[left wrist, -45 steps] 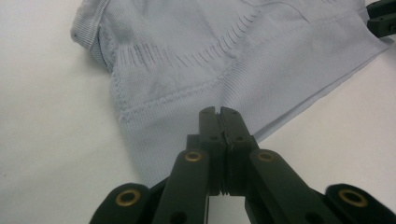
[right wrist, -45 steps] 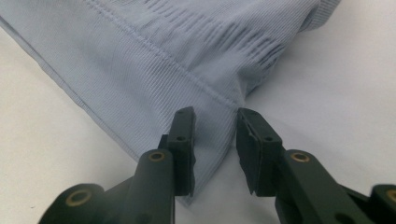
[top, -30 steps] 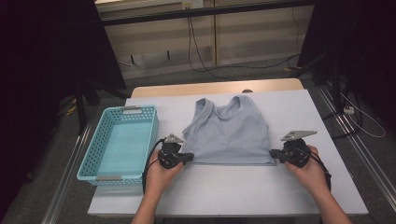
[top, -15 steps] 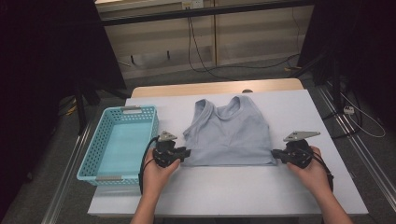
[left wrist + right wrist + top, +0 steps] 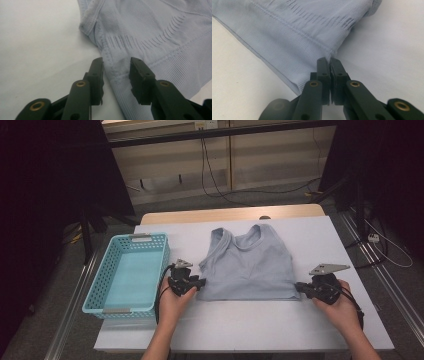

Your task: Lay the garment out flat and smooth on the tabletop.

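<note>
From the high view, the grey-blue top (image 5: 248,265) lies flat on the white table (image 5: 250,325), beside a turquoise basket (image 5: 131,272). In the left gripper view, the left gripper (image 5: 116,72) has just been opening — fabric between its fingers, unpinched. In the right gripper view, the right gripper (image 5: 329,65) pinches the hem corner.

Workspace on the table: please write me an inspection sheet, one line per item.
Surface: white table, bare in front.
Job's things: light blue tank top lying flat; turquoise basket to its left.
Clutter: nothing seen.
Grippers: left gripper open, jaws just opened, the top's hem corner between them; right gripper shut on the other hem corner.
Cables: black cable at left gripper; cables on floor.
Surroundings: dark stands, floor rails.
</note>
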